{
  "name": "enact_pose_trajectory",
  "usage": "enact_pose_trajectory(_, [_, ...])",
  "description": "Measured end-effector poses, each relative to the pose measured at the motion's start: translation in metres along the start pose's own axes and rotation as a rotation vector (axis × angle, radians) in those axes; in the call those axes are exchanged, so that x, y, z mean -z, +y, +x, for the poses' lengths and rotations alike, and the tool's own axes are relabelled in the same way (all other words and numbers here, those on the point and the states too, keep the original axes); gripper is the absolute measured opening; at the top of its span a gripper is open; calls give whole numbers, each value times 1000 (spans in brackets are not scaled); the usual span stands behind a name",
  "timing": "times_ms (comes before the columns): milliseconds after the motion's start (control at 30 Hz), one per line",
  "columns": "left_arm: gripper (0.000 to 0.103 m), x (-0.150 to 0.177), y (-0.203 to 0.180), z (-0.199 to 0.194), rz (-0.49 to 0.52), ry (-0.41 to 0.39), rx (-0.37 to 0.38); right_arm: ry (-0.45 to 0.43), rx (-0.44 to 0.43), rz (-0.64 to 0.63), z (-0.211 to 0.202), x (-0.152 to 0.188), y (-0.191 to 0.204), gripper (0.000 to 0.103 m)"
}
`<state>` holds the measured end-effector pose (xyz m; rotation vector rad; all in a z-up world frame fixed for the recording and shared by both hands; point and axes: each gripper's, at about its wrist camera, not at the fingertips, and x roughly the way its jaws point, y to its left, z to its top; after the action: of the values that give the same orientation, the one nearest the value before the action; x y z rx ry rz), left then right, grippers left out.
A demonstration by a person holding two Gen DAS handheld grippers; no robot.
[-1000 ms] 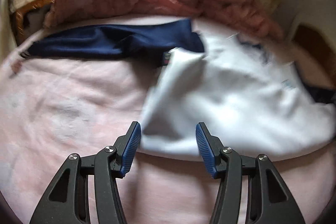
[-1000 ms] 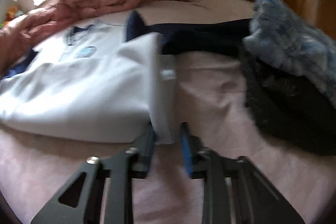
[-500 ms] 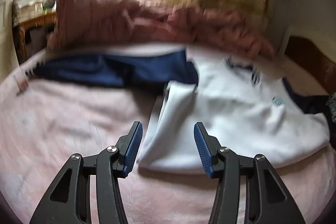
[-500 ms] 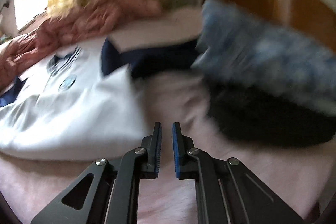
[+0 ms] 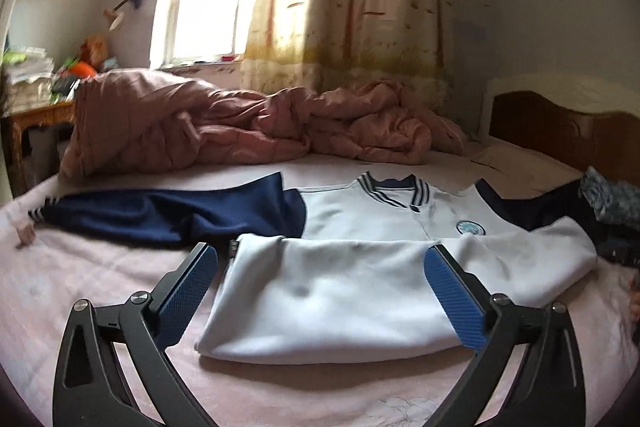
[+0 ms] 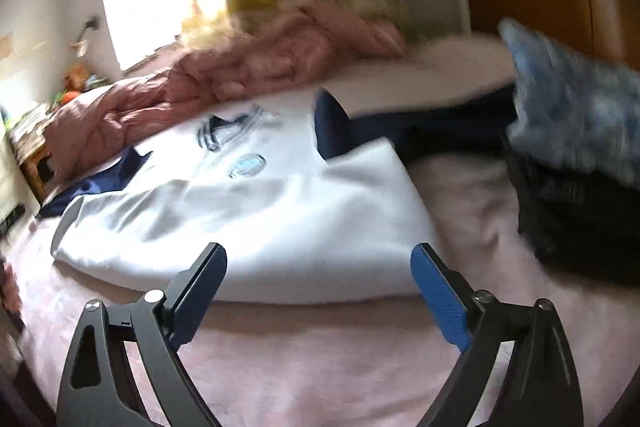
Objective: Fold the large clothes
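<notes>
A white jacket (image 5: 360, 287) with navy sleeves lies on the pink bed sheet (image 5: 80, 291), its lower half folded up over the chest. One navy sleeve (image 5: 160, 215) stretches out to the left. My left gripper (image 5: 320, 259) hovers above the near fold, its jaws opening wide, with nothing pressed between the blue pads. In the right wrist view the same jacket (image 6: 260, 219) lies ahead of my right gripper (image 6: 318, 259), whose jaws are also opening and grip nothing. The other navy sleeve (image 6: 400, 127) runs off to the right.
A crumpled pink duvet (image 5: 240, 123) is heaped at the back of the bed under the window. A pile of dark and blue-patterned clothes (image 6: 572, 167) sits at the right, next to the wooden headboard (image 5: 560, 131). A cluttered wooden table (image 5: 36, 115) stands at the far left.
The right gripper let go of the white hem it pinched and, like the left one, now stands wide open. Both grippers rose and tilted up, drawing back from the folded jacket.
</notes>
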<state>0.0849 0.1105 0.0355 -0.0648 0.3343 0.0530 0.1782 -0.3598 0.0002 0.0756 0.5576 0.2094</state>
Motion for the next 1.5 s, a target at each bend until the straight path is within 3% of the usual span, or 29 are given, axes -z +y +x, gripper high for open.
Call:
enact_pose_trajectory(133, [103, 7, -10, 7, 41, 38, 40, -28, 41, -108, -5, -2, 25, 100])
enact_pose_trajectory(200, [103, 11, -16, 7, 40, 29, 25, -25, 78, -108, -2, -1, 32, 103])
enact_pose_trajectory(333, [103, 22, -26, 6, -29, 14, 91, 4, 62, -62, 4, 0, 29, 103])
enact_pose_trajectory(467, [103, 30, -43, 19, 23, 88, -5, -56, 135, 8, -8, 3, 14, 103])
enact_pose_trajectory(533, [103, 32, -51, 30, 56, 183, -48, -26, 114, 26, -6, 1, 12, 103])
enact_pose_trajectory(567, [103, 35, -52, 37, 38, 240, -16, 14, 73, 43, -3, 0, 11, 103])
enact_pose_trajectory(600, [103, 38, -51, 41, -7, 290, 35, 64, 12, 80, 2, 1, 9, 103])
enact_pose_trajectory(667, [103, 46, -48, 52, -120, 394, 55, 182, -124, 241, 14, 13, 2, 103])
enact_pose_trajectory(767, [101, 66, -46, 83, -296, 600, -72, 246, -201, 339, 29, 27, 8, 103])
enact_pose_trajectory(833, [101, 64, -47, 87, -307, 559, -113, 236, -168, 306, 38, 25, 19, 103])
enact_pose_trajectory(1000, [98, 58, -22, 102, -441, 499, -59, 237, -117, 405, 71, 21, 19, 98])
enact_pose_trajectory(1067, [69, 55, -13, 109, -418, 463, -195, 218, -24, 341, 83, 17, 28, 80])
enact_pose_trajectory(1100, [64, 54, -9, 115, -411, 464, -229, 225, 13, 312, 89, 15, 33, 79])
enact_pose_trajectory(1133, [49, 52, -7, 117, -408, 457, -240, 231, 44, 288, 96, 14, 39, 75])
enact_pose_trajectory(1167, [36, 50, -6, 113, -403, 436, -238, 224, 52, 284, 95, 12, 39, 64])
enact_pose_trajectory(1200, [21, 46, -6, 105, -384, 403, -194, 212, 56, 286, 95, 10, 39, 55])
enact_pose_trajectory(1233, [18, 43, -11, 97, -341, 380, -177, 194, 62, 296, 93, 9, 35, 26])
enact_pose_trajectory(1333, [17, 27, -31, 54, -175, 290, -165, 172, 62, 270, 86, 6, 33, 21])
enact_pose_trajectory(1500, [18, 31, -25, 2, -194, 306, -169, 172, 39, 179, 46, 5, 35, 20])
